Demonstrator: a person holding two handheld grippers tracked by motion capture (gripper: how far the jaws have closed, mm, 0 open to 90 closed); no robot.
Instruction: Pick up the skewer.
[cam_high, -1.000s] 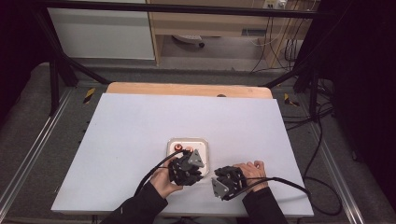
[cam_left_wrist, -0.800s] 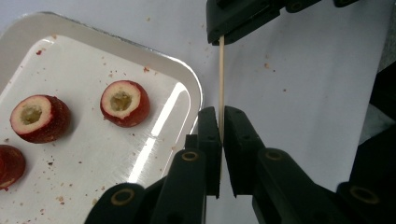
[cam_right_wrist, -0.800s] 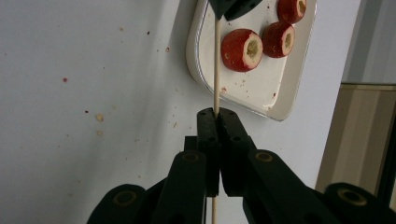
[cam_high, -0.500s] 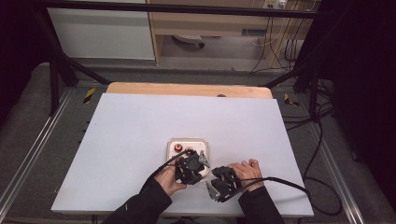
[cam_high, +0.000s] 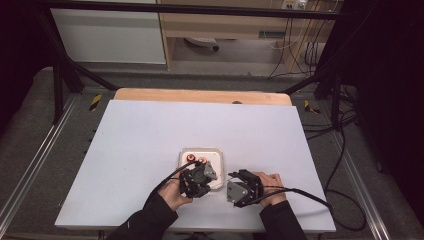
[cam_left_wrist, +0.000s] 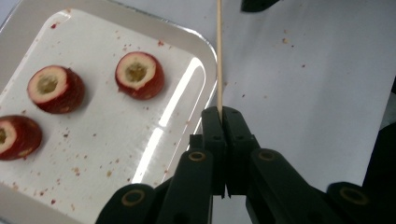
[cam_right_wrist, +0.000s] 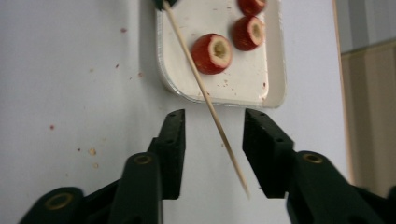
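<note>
Wooden skewer (cam_left_wrist: 218, 51) pinched at one end in the left gripper (cam_left_wrist: 226, 114), jaws fully closed on it, over the tray (cam_left_wrist: 184, 32) edge. Free tip sits between the wide-open, empty jaws of the right gripper (cam_right_wrist: 212, 135). Risk: thin stick could snap or pivot if the right closes off-line. Three red cored fruit halves (cam_left_wrist: 139, 74) lie untouched in the tray.
</note>
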